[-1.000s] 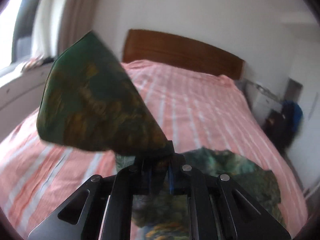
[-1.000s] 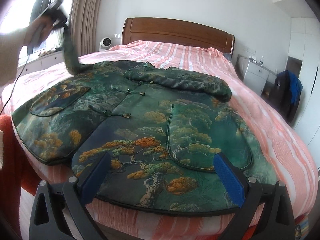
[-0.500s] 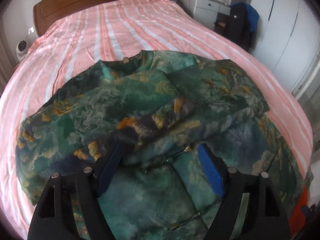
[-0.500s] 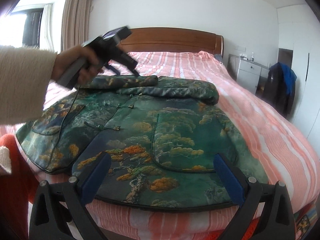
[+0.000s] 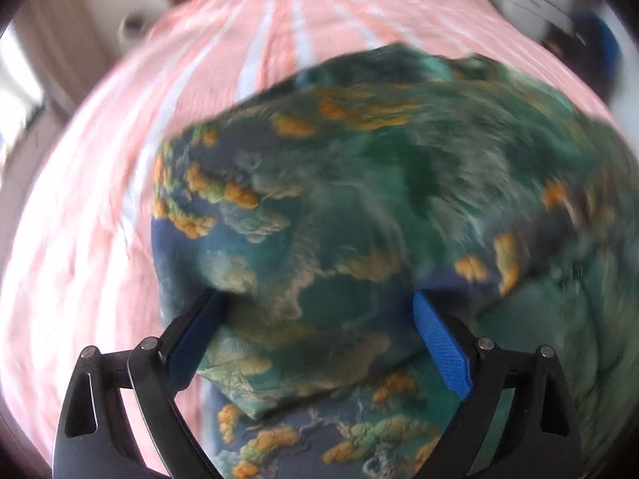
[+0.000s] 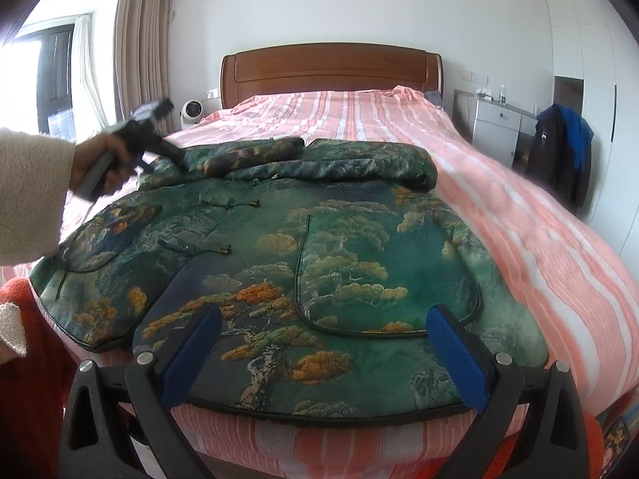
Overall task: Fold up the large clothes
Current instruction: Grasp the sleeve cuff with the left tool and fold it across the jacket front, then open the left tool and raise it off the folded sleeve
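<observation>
While the jacket (image 6: pixel 303 263) lies spread face-up across the near end of the bed (image 6: pixel 531 239), with both sleeves folded inward over its chest, neither claw has hold of it. The left claw (image 5: pixel 319 339) stands wide open close above the folded left sleeve (image 5: pixel 303 247), its blue pads on either side of the cloth with nothing pinched between them; this view is smeared by motion, so whether the pads touch the fabric cannot be told. The right claw (image 6: pixel 323 355) hangs equally wide open at the hem nearest the viewer, empty, the hem's piped edge running between its fingers.

Risks, as judged from this arrangement:
- The padded brocade looks thick and springy. The folded sleeves (image 6: pixel 279 155) sit bunched and raised near the collar and may slide back open if the body is lifted abruptly.
- The hem overhangs nothing but lies right at the bed's edge. A grasp that takes only the top layer would let the back panel drag and skew the fold.
- The two front panels meet at knotted frog fastenings (image 6: pixel 223 249). A claw finger pushed across them could snag.
- With the left claw moving fast, a closure made now might seize the sleeve and body together, bunching rather than flattening them.
</observation>
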A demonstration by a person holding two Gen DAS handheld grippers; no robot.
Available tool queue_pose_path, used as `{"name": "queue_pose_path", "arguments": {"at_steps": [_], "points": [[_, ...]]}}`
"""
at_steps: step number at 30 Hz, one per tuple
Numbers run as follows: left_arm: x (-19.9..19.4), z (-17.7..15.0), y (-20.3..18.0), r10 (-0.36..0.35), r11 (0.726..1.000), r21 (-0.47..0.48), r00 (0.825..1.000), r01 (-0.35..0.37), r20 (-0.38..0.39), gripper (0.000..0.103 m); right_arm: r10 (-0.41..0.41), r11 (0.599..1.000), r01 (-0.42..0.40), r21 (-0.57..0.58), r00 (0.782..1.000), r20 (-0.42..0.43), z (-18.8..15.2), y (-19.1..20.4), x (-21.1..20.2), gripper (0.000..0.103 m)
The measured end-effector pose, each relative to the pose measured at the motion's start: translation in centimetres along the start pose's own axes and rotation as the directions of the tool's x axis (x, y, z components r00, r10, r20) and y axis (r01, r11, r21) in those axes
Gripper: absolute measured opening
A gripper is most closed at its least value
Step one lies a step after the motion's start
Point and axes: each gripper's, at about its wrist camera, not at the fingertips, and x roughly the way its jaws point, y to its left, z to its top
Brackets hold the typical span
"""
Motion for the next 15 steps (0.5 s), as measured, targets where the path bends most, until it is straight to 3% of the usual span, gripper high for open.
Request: {"name": "queue_pose_path", "arguments": {"at_steps": [2, 6, 9, 12, 15], "points": [[-2.3, 0.6, -1.1, -0.066, 0.998, 0.004, 0.996, 0.066, 0.057, 0.095, 0.000, 1.000, 0.000, 0.001, 1.000, -0.002, -0.1, 0.0, 0.0, 0.101], [-6.4, 4.7, -4.3, -0.210, 0.977, 0.006, 0.959, 0.212, 0.189, 0.096, 0.000, 1.000, 0.000, 0.008, 1.000, -0.010, -0.1, -0.1, 0.4, 0.101], [-6.9, 7.9, -7.3, -0.248, 0.968, 0.037, 0.942, 0.247, 0.227, 0.097, 0.002, 1.000, -0.001, 0.012, 1.000, -0.027, -0.1, -0.2, 0.9, 0.101], [-4.0, 9.4, -10.9, -0.229, 0.973, 0.045, 0.952, 0.225, 0.201, 0.097, -0.002, 1.000, 0.003, 0.013, 1.000, -0.023, -0.1, -0.2, 0.7, 0.101], [0.8, 8.3, -13.8, -0.210, 0.976, 0.072, 0.977, 0.207, 0.045, 0.093, -0.005, 1.000, 0.005, 0.015, 1.000, -0.019, -0.2, -0.3, 0.6, 0.101]]}}
